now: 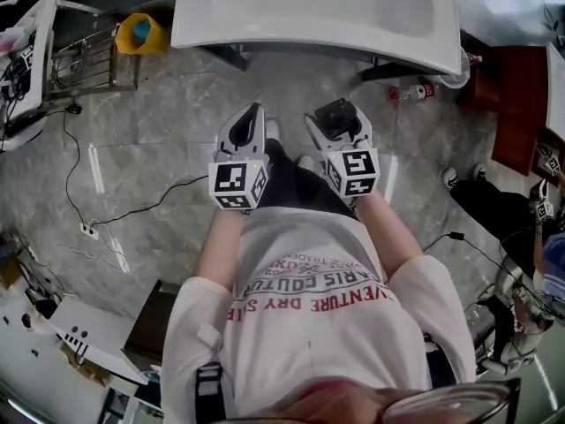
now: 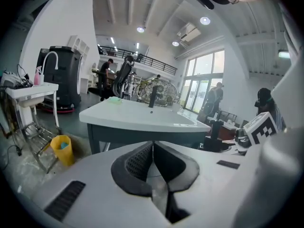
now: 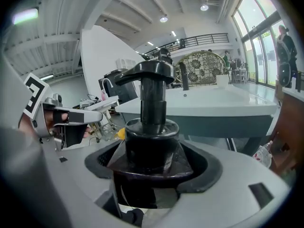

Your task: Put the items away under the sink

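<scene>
The right gripper point(image 1: 340, 120) is clamped round the body of a dark pump bottle point(image 3: 151, 146). It holds the bottle upright in front of the person, short of the near edge of the sink point(image 1: 265, 20), I'd guess so it stays level on the way to the space underneath. The left gripper point(image 1: 254, 115) hangs just beside it, jaws pressed together on nothing. The bottle looks glossy and nearly black, with a thick neck and a broad pump head.
</scene>
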{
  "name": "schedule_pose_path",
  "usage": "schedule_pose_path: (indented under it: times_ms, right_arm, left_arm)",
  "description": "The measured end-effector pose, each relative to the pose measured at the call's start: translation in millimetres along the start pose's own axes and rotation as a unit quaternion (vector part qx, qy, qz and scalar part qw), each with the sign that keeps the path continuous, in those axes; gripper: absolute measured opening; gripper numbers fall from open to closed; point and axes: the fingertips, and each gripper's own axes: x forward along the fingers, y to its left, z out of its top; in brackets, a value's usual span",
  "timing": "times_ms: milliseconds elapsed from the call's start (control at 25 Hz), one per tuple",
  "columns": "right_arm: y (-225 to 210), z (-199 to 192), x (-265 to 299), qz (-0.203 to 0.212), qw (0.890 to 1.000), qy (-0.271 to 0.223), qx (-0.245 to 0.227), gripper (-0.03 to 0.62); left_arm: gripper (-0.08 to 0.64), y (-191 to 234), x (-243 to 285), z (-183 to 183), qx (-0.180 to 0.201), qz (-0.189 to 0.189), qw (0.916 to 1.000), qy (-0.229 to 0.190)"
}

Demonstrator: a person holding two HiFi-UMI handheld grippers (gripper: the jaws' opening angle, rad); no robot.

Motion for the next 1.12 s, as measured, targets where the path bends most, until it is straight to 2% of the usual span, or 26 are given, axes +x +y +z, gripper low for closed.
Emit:
schedule_pose_path:
  times_ms: [240, 440, 680, 920, 1120]
  right_arm:
    - [-18, -62, 55, 0.006, 1.0, 0.004, -0.019, 0.381]
    - [-43, -114, 127, 0.008, 0.999, -0.02, -0.046, 0.38]
    - [-72, -166, 204, 0.006, 0.998, -0.039, -0.047, 0.38]
    - [-90, -183, 248, -0.021, 0.996, -0.066, -0.064, 0.38]
    - [-98, -152, 274, -0.034, 0.99, -0.099, -0.092, 0.381]
  left_arm:
    - [0.028, 35, 46, -52, 0.011, 0.006, 0.9999, -0.01]
    - [0.028, 78, 111, -108, 0.039, 0.007, 0.9988, -0.031]
    - [0.028, 115, 179, -158, 0.066, -0.003, 0.9956, -0.067]
    - [0.028, 134, 202, -192, 0.082, -0.007, 0.9921, -0.095]
    - [0.028, 146, 205, -174, 0.1, -0.003, 0.9854, -0.137]
